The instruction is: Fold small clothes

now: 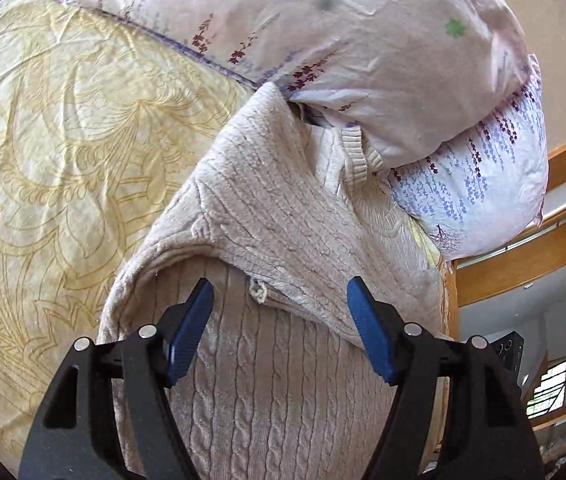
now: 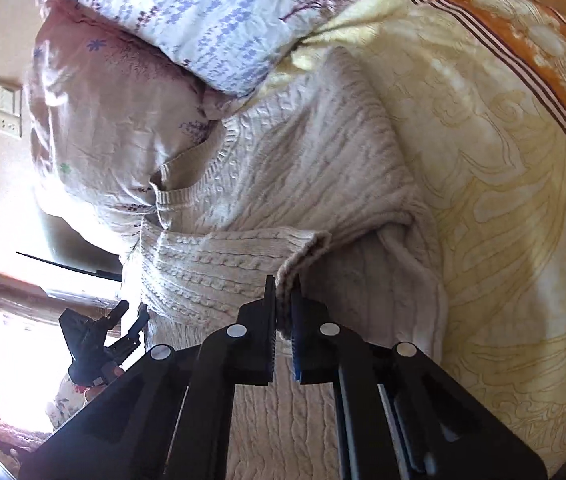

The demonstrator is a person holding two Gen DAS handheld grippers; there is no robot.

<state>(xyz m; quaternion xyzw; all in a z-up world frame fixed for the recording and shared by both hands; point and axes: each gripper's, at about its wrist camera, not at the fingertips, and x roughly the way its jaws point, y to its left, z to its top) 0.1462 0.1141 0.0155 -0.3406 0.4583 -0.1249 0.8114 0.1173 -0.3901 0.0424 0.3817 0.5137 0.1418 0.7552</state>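
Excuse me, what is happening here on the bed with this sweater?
A person is folding a beige cable-knit sweater on a yellow patterned bedsheet, with tongs in each hand. The right tongs are shut on the end of a sleeve folded across the sweater's body. The left tongs hang open above the sweater, holding nothing. Floral pillows lie against the sweater's collar.

Yellow bedspread (image 1: 63, 140) open beside sweater (image 1: 267, 216); floral pillows (image 1: 363, 60) block far end.
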